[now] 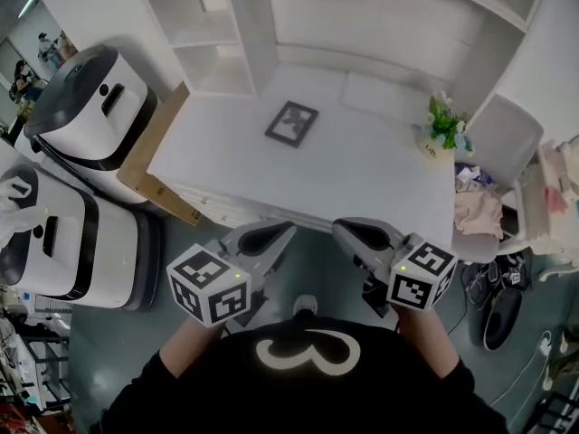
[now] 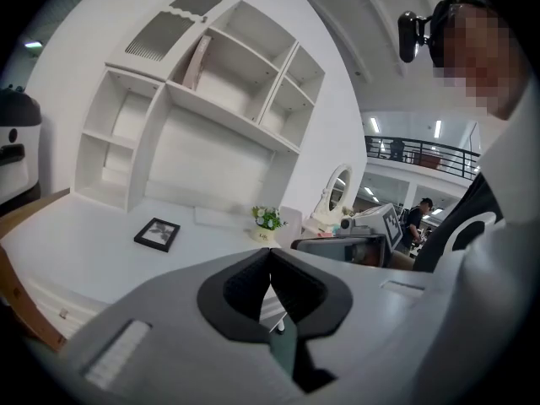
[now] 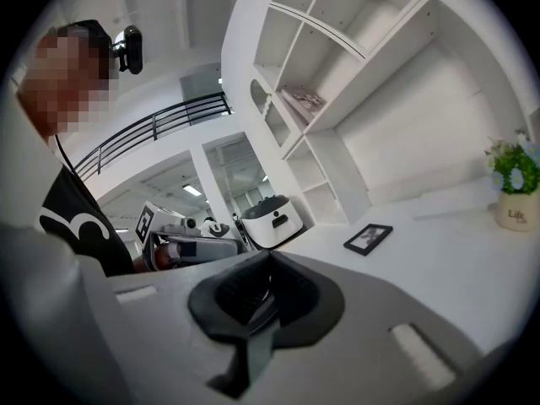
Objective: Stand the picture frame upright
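A small black picture frame (image 1: 291,123) lies flat on the white desk (image 1: 362,179), toward its back middle. It also shows in the left gripper view as the picture frame (image 2: 157,234) and in the right gripper view as the picture frame (image 3: 368,239). My left gripper (image 1: 288,231) hangs shut below the desk's front edge, well short of the frame. My right gripper (image 1: 342,230) is beside it, also shut and empty. In their own views the left gripper (image 2: 270,264) and the right gripper (image 3: 270,268) have their jaws together with nothing between.
A small pot of flowers (image 1: 440,134) stands at the desk's right. White shelving (image 1: 217,25) rises behind the desk. Two white machines (image 1: 86,107) stand at the left beside a cardboard sheet (image 1: 154,165). A chair with clothes (image 1: 498,179) and shoes (image 1: 499,315) are at the right.
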A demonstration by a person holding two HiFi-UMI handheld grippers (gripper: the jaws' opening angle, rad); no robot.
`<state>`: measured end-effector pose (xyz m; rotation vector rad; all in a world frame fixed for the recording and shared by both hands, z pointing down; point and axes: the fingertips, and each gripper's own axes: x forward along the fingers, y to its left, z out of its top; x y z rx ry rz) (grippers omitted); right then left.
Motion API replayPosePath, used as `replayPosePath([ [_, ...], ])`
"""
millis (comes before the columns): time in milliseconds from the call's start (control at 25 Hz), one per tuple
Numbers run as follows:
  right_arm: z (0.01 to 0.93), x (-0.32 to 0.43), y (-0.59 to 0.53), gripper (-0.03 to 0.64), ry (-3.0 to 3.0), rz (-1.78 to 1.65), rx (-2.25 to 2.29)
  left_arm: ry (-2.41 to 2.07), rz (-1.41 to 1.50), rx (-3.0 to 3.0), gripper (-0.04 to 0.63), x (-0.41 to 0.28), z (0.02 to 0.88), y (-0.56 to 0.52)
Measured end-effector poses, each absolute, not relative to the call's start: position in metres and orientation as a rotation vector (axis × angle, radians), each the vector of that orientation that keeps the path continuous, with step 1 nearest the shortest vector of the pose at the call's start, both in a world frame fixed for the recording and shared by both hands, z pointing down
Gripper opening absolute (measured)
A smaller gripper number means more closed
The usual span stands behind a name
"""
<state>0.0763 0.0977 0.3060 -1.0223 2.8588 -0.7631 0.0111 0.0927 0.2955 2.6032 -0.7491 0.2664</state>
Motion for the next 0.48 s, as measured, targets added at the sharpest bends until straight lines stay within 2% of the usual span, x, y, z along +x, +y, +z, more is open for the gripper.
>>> replayPosePath([
  [480, 0.338, 0.071, 0.016, 0.003, 2.846, -0.860, -1.165, -0.770, 0.299, 2.555, 0.011, -0.017, 0.329, 0.003],
])
